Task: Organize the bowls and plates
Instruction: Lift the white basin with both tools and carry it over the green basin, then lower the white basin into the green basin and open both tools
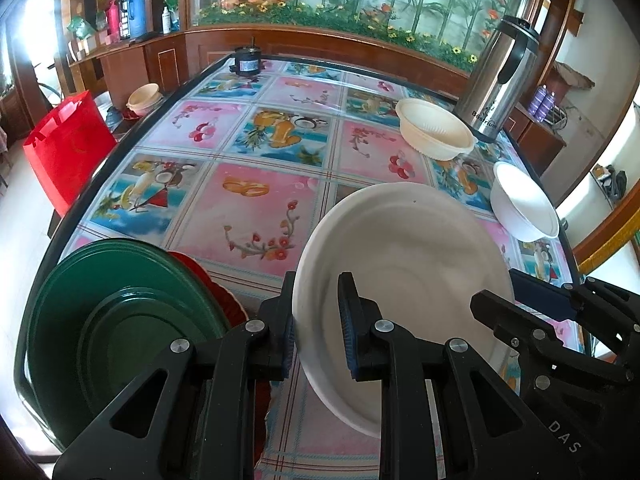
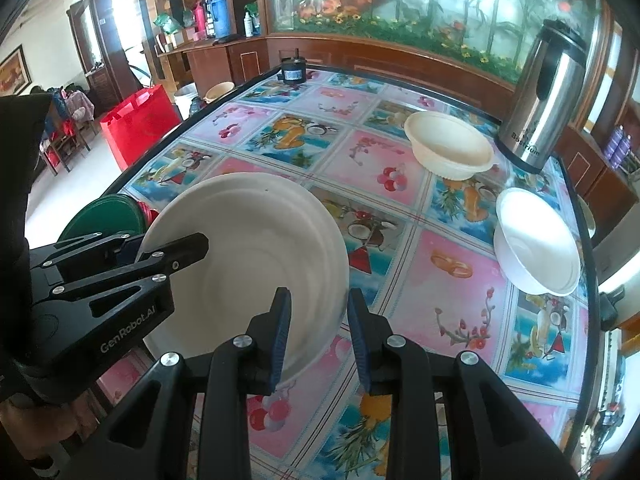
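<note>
At the table's near left corner a green plate (image 1: 120, 328) lies on a red one (image 1: 208, 280); that looks like the stack being built. The left gripper (image 1: 316, 320) pinches the rim of the white plate (image 1: 404, 264), held tilted just above the tablecloth (image 1: 248, 200). Next, I'd guess, it swings left onto the green plate and needs levelling first. The right gripper (image 2: 320, 338) straddles the plate's opposite rim, fingers narrowly apart, not visibly clamping. Further right, a cream bowl (image 1: 436, 130) and white bowl (image 1: 524, 204) stand empty.
</note>
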